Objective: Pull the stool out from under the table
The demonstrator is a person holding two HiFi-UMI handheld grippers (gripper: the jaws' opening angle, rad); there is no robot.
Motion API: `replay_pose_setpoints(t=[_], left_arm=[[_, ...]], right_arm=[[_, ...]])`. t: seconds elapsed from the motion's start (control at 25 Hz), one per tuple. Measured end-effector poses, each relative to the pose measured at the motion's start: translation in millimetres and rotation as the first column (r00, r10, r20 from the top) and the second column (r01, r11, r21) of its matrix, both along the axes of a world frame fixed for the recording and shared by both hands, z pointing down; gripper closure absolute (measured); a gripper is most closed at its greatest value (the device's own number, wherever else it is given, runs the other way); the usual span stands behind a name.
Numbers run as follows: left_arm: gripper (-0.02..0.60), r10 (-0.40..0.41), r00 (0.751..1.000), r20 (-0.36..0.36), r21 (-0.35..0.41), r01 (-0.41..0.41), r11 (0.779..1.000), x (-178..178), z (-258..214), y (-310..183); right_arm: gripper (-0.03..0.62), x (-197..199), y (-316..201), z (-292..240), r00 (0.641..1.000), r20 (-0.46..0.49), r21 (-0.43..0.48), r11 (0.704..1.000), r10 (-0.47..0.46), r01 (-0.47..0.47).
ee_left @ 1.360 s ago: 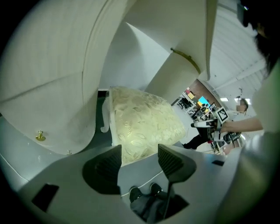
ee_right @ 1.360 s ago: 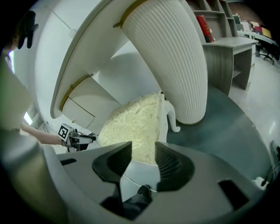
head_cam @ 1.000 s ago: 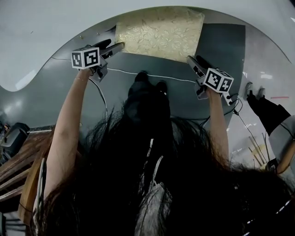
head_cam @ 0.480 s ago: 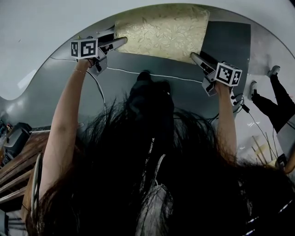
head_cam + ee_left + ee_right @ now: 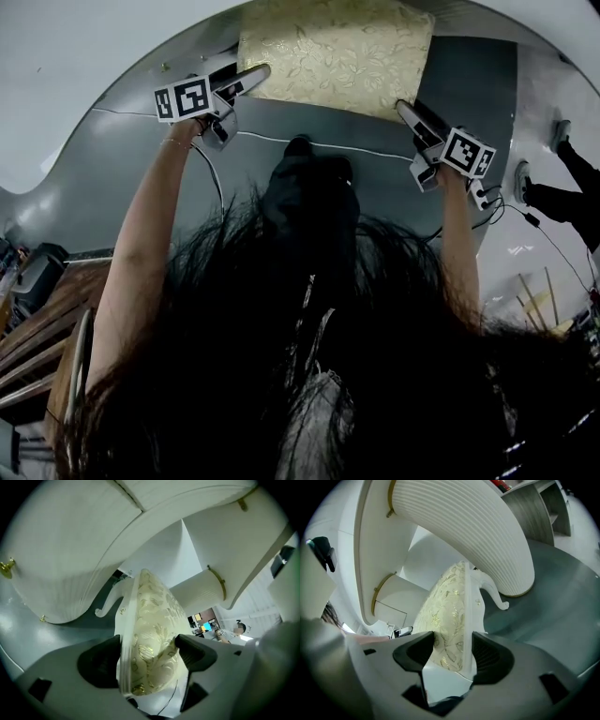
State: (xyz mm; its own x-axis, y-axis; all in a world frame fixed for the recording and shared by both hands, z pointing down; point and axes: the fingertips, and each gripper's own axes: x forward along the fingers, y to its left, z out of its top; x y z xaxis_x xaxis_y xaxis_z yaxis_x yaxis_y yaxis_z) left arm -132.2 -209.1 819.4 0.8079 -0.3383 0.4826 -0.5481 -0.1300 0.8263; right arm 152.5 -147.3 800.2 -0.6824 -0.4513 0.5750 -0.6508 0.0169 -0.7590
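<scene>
The largest thing is the one white table (image 5: 84, 56). Its top is smooth, its edge makes a deep inward curve, and under the top runs a ribbed white apron (image 5: 464, 522) with small gold knobs (image 5: 5, 567). Below it lies the grey, smooth floor (image 5: 112, 187).

In the curve stands the one stool (image 5: 333, 52). Its far edge is at the rim of the table and the rest of the seat shows over the floor. The seat is a rectangular cushion of pale gold cloth with a leaf pattern, set on a white frame. I can see two curved white legs, one in each gripper view (image 5: 499, 595).

I hold two hand-held grippers, each with one marker cube. My left hand-held gripper (image 5: 258, 75) is at the left side of the seat. Its jaws are opening, very wide now, with the seat edge between them. The pads (image 5: 194, 651) lie close to it, and I do not see them press. My right hand-held gripper (image 5: 405, 108) is at the right side. Its jaws are closing on the seat edge, one pad on the cloth and the other on the frame.

One thin white cable (image 5: 281, 141) crosses the floor.
</scene>
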Motion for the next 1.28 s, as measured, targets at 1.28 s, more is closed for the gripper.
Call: replay_pose_setpoints(t=[1.28], left_arm=[[0.198,0.112,0.981,0.162,-0.225,-0.074,0.971,-3,-20,-1]], right_arm=[[0.329,-2,7,5,0.993,0.084,-0.145,0.987,0.088,-0.076]])
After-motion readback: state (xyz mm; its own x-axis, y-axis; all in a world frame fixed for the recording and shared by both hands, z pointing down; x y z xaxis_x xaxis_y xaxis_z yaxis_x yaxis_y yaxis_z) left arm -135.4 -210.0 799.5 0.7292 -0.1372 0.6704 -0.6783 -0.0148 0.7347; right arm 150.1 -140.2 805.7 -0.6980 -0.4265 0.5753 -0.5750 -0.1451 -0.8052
